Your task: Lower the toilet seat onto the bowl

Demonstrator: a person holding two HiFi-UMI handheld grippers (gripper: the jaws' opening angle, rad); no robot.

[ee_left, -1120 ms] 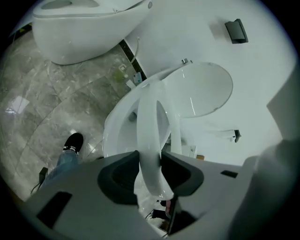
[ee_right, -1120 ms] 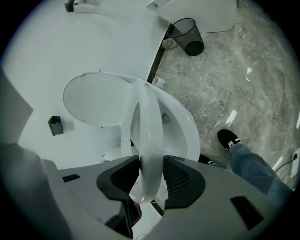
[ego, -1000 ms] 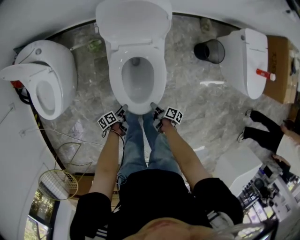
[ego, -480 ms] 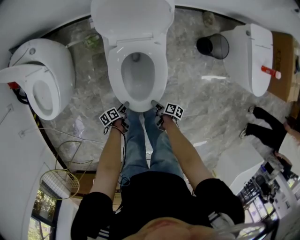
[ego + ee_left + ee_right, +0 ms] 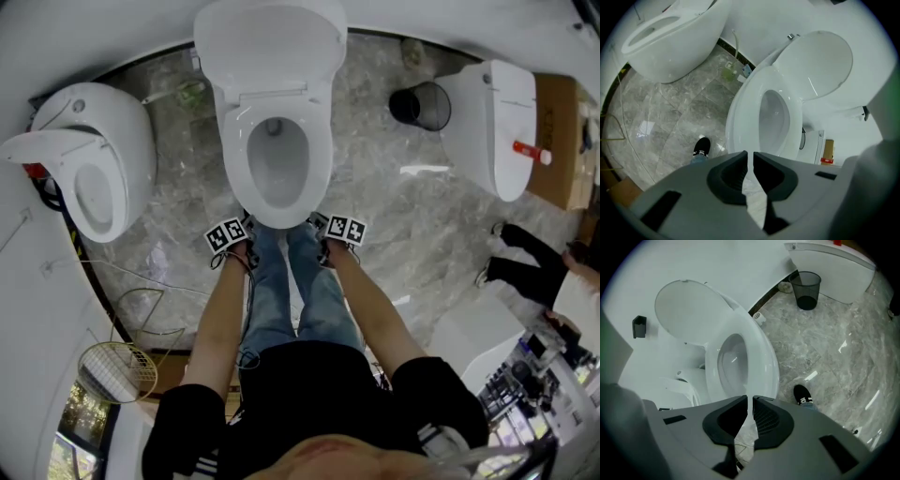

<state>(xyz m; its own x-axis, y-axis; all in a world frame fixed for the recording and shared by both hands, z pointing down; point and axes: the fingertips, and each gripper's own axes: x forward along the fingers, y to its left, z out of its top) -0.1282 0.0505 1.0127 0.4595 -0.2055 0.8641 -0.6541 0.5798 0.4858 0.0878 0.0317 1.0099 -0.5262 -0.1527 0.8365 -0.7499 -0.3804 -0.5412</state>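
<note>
Toilet seat (image 5: 322,159): lay flat on bowl (image 5: 277,173), just ahead of both jaw tips; lowering judged done.
Left hand-held gripper (image 5: 750,155): just closed to a sliver, empty, since the seat needed no more support.
Right hand-held gripper (image 5: 750,399): likewise just closed, nothing held.
Lid (image 5: 270,42): stood raised beyond, outside the task.

Glossy toilet seat (image 5: 232,164), polished stone floor (image 5: 394,197)

Both bare forearms stretch forward and down, one on either side of the jeans-clad legs. The left tongs (image 5: 246,225) and right tongs (image 5: 317,225) point steeply down, level with each other and a little apart. Both pairs of jaws have just been closing and now stand at a thin slit, with nothing between them.
</note>
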